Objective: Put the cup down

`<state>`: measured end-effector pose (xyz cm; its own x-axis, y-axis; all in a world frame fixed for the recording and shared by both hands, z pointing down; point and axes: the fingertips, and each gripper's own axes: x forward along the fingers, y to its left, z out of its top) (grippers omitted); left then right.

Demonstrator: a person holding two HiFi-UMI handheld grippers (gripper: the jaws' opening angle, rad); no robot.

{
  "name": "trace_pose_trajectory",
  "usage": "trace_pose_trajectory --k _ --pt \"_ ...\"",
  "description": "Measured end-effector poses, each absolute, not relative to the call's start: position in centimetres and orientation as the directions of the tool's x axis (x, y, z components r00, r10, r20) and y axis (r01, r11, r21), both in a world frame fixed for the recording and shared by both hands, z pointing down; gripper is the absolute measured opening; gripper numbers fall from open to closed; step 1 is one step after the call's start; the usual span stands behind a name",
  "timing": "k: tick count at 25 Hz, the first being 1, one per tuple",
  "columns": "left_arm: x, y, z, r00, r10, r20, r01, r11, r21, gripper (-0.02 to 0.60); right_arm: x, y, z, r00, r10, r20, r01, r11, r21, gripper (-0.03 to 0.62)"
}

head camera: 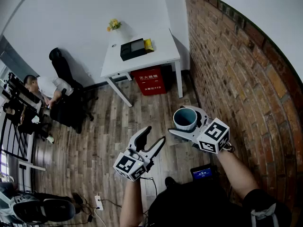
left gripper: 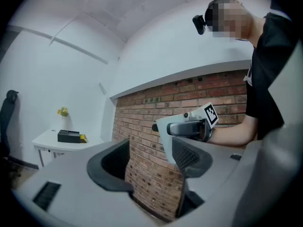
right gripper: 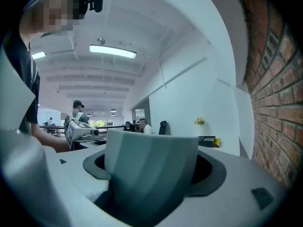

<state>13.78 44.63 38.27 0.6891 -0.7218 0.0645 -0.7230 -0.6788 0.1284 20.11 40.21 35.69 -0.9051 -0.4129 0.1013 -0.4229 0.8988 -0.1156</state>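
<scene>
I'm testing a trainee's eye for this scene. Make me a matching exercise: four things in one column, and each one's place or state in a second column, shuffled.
Things:
1. cup
2. left gripper
3. black box
4. red box

Places or states:
A. on the floor under the white table
B. on top of the white table
C. clamped between the jaws of the right gripper
D. jaws apart, nothing between them

Right pairs: 1-C, 2-D, 3-B, 4-A.

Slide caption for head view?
Right hand-held gripper holds a teal cup over the wooden floor; left hand-held gripper open, empty.
</scene>
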Motion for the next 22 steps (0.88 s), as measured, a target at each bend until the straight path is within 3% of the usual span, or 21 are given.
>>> trace_pose_trajectory --k 22 --pt "12.3 44.8 38.2 0.666 -0.744 0.059 -0.743 -0.653 0.145 0.256 19.1 40.5 36.2 -0.914 -0.392 0.104 -0.404 0.902 -0.15 0.419"
